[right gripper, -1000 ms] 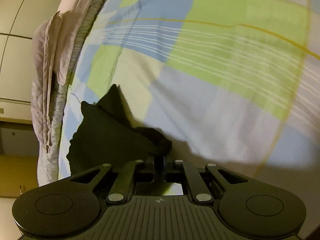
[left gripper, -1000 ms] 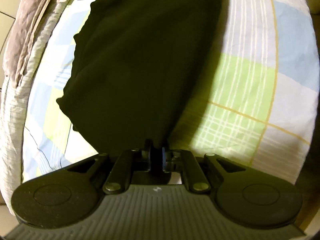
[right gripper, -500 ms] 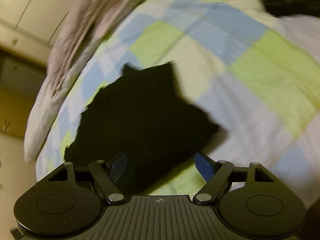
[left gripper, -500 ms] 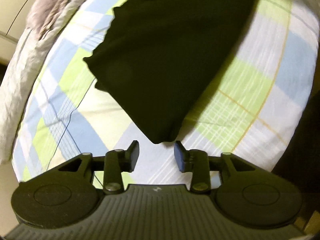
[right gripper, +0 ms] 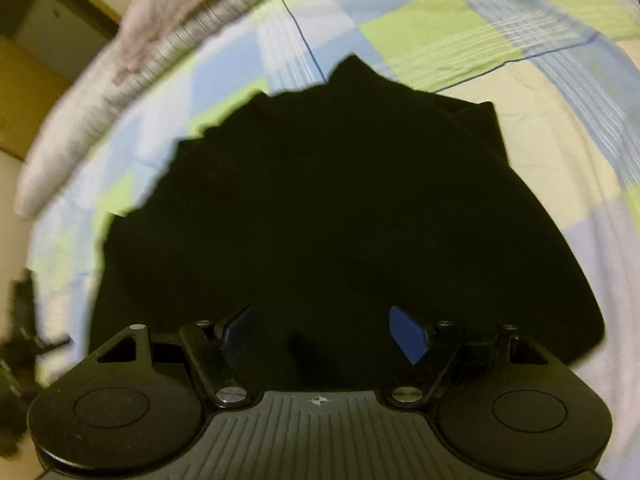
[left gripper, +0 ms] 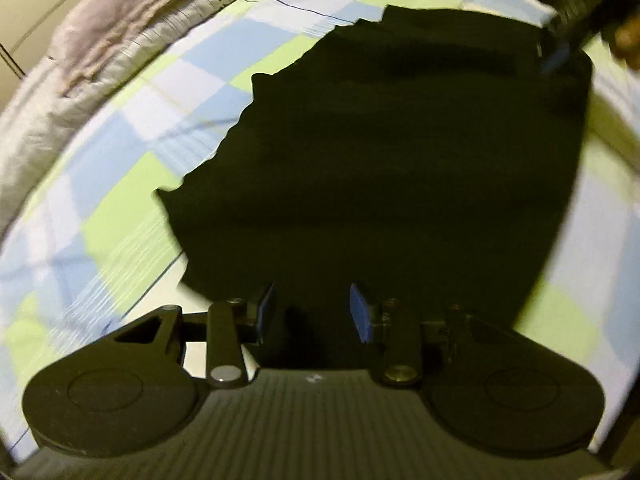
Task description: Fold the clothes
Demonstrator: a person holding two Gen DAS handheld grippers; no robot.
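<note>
A black garment (left gripper: 380, 168) lies flat on a checked bed sheet (left gripper: 132, 140). My left gripper (left gripper: 312, 312) is open and empty, its blue-padded fingertips just above the garment's near edge. The garment also fills the middle of the right wrist view (right gripper: 328, 216). My right gripper (right gripper: 320, 328) is open and empty, over the garment's near edge. The right gripper also shows in the left wrist view (left gripper: 560, 48) at the garment's far right corner, blurred.
A crumpled grey-pink quilt (left gripper: 100, 36) lies along the far left edge of the bed, also in the right wrist view (right gripper: 168, 28). Cream wall and a wooden cabinet (right gripper: 28, 92) stand beyond the bed at the left.
Both grippers were shut on the black garment a second ago. Both have opened and let it go. The garment now lies spread flat on the sheet, and both cameras have drawn closer over it.
</note>
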